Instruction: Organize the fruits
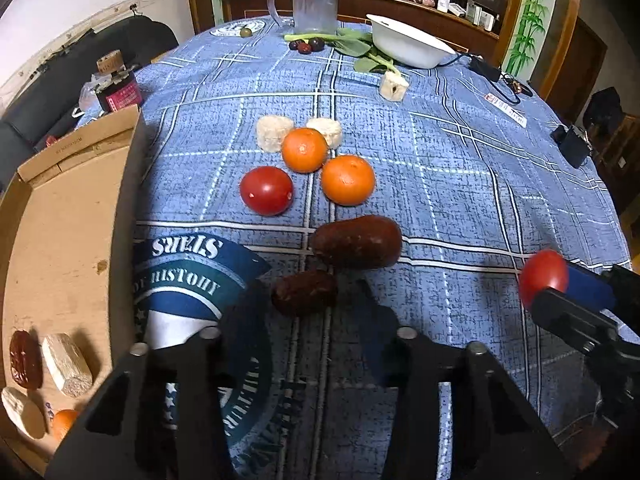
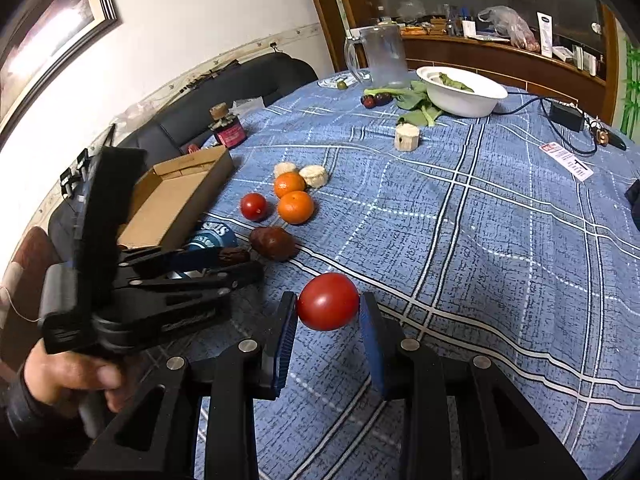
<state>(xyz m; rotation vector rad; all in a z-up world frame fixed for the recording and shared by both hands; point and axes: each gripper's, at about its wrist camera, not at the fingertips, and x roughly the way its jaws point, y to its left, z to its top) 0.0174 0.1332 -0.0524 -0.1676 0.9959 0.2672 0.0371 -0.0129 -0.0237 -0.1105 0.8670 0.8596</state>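
Right wrist view: right tongs (image 2: 328,312) clamped on tomato (image 2: 328,301), left tongs (image 2: 236,262) on date (image 2: 234,257).

The right gripper (image 2: 328,312) squeezes a red tomato (image 2: 328,301) between its blue fingers (image 2: 285,340), and the left gripper (image 2: 234,262), held in a hand (image 2: 68,376), pinches a small dark fruit (image 1: 304,292).
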